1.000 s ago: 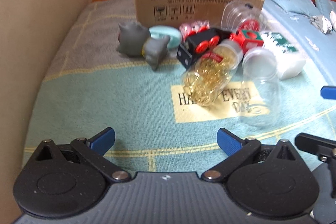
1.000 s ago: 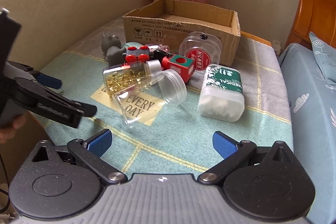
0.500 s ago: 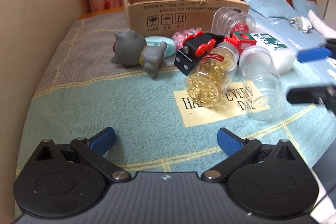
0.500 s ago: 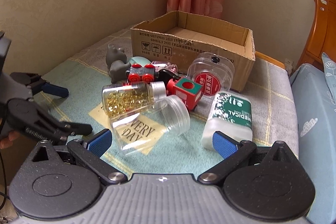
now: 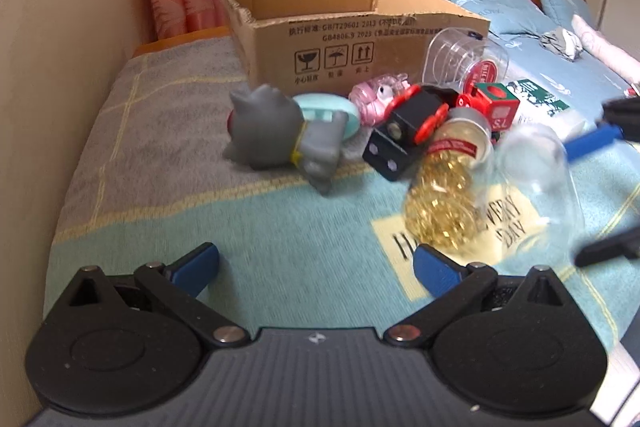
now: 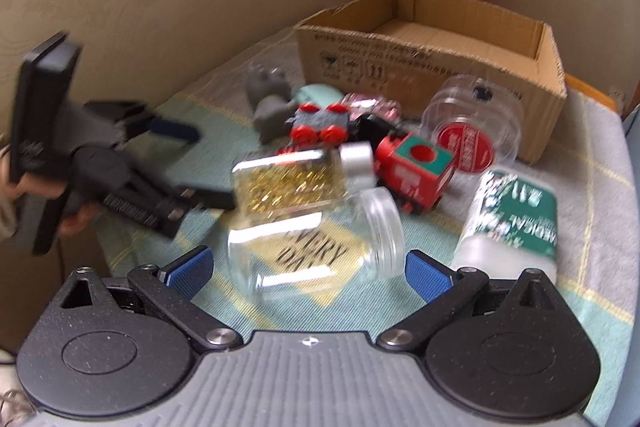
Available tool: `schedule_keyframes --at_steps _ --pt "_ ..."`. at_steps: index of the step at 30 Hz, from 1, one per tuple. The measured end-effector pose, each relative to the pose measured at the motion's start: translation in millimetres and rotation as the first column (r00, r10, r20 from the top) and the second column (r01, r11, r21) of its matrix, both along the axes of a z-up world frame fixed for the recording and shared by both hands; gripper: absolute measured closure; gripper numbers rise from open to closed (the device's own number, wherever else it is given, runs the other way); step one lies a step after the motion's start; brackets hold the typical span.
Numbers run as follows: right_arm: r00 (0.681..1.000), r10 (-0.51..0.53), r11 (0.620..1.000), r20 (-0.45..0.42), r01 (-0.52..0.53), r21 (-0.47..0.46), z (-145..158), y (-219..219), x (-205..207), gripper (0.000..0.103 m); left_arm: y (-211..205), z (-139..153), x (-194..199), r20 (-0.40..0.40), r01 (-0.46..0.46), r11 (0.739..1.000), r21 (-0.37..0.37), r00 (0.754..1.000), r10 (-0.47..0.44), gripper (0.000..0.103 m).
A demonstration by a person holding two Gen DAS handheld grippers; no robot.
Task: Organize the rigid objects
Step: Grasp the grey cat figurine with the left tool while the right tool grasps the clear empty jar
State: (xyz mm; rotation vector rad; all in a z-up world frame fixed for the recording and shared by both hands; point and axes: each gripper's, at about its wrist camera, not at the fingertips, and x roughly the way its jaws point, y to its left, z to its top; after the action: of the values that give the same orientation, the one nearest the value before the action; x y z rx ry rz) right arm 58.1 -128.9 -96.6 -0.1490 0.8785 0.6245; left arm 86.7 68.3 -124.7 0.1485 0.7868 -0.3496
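The right gripper (image 6: 306, 269), jaws spread and empty, faces the empty clear jar (image 6: 316, 247) at 12 o'clock, just ahead. The jar lies on its side, long axis running 8 to 2 o'clock, mouth toward 2. The left gripper (image 5: 316, 267), also spread and empty, sits farther off. Beyond, at 12, the cardboard box (image 6: 432, 39) stands open on a patterned blanket (image 5: 200, 211) in a bedroom.

Both tongs are spread wide, gripping nothing. In the right wrist view the left tongs (image 6: 212, 167) reach in from nine o'clock, a hand (image 6: 60, 203) on their handle; the right tongs (image 6: 308, 269) point toward twelve o'clock
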Motion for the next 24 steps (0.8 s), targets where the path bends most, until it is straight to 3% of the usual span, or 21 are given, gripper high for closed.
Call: schedule_keyframes --at_steps 4,10,13,24 --pt "1.0 0.011 0.999 0.001 -0.011 -0.044 -5 7 -15 0.0 3 0 13 0.012 0.027 1.0 0.002 1.0 -0.027 0.0" --pt "0.998 0.017 0.981 0.057 -0.006 -0.193 -27 24 -24 0.0 13 2 18 0.019 0.025 0.999 0.027 1.0 -0.025 0.001" --pt "0.999 -0.002 0.99 0.047 0.009 -0.143 -31 22 -19 0.0 18 4 20 0.032 0.022 0.999 0.029 0.999 -0.023 0.001" --pt "0.991 -0.053 0.993 0.123 0.066 -0.102 -39 17 -23 0.0 10 13 45 0.096 0.106 0.994 0.021 0.99 -0.108 0.001"
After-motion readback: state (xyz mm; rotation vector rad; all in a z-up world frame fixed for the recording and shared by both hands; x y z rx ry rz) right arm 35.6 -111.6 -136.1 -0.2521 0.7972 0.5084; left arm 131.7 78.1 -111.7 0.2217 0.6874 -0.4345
